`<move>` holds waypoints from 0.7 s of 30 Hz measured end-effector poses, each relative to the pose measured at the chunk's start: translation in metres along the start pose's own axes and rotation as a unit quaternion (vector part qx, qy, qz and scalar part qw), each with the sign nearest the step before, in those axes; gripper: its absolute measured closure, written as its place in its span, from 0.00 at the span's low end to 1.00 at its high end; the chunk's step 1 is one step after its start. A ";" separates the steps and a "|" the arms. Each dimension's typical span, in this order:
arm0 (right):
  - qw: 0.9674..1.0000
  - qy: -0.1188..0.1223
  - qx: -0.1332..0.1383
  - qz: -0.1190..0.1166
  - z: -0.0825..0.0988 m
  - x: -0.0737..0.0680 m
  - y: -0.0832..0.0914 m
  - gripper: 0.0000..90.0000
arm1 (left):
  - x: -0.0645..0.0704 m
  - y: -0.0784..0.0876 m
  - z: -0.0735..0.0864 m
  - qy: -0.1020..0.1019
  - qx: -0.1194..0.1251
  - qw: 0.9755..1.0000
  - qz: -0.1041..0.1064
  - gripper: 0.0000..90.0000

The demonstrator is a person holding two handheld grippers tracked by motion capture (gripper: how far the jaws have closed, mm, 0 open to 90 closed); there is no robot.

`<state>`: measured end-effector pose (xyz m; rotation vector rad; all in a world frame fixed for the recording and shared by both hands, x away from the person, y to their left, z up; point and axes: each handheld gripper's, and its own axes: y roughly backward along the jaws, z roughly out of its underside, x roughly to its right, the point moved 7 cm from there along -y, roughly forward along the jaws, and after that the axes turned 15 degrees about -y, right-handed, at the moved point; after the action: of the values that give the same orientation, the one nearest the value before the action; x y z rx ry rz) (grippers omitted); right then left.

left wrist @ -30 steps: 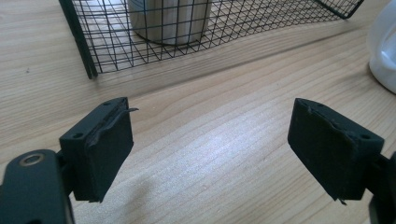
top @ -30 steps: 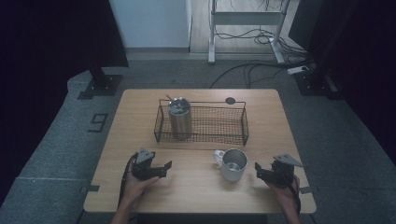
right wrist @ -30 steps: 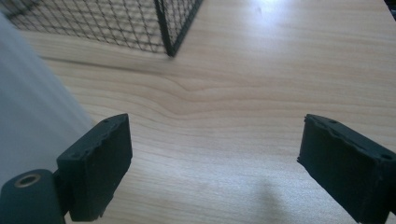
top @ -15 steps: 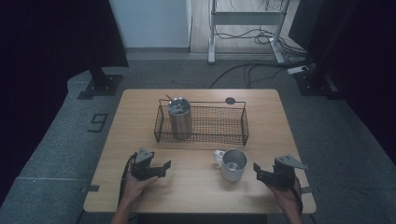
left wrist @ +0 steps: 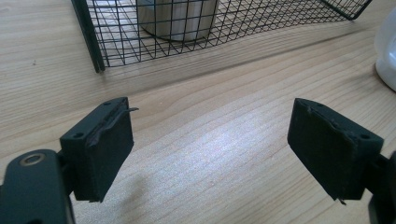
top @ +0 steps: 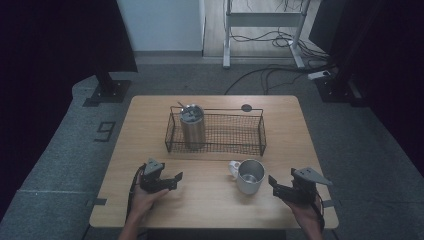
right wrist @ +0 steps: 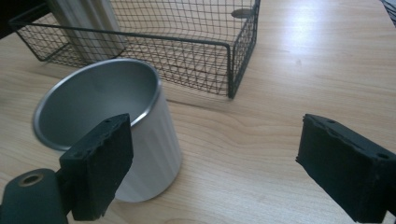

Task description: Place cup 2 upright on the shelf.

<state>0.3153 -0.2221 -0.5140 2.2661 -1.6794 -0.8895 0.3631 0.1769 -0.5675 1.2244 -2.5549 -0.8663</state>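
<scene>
A white mug with a steel inside stands upright on the wooden table, in front of a black wire basket. A steel tumbler stands in the basket's left end. My right gripper is just right of the mug and points at it. It is open, and in the right gripper view the mug sits behind its left jaw, outside the gap. My left gripper rests at the front left, open over bare wood.
A small dark disc lies on the table behind the basket. In the left gripper view the basket and tumbler are ahead, and the mug's edge is at the right. Cables lie on the floor beyond.
The right gripper has lifted a little beside the mug. The left gripper, mug, basket and tumbler have stayed where they were.
</scene>
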 end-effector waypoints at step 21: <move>0.999 0.012 -0.007 -0.053 0.003 -0.032 0.004 0.11 | 0.003 -0.003 0.002 -0.003 -0.012 1.000 0.005 0.16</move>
<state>0.3047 -0.1933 -0.5027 2.3646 -1.5512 -0.8902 0.3622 0.1737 -0.5718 1.2018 -2.5456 -0.8977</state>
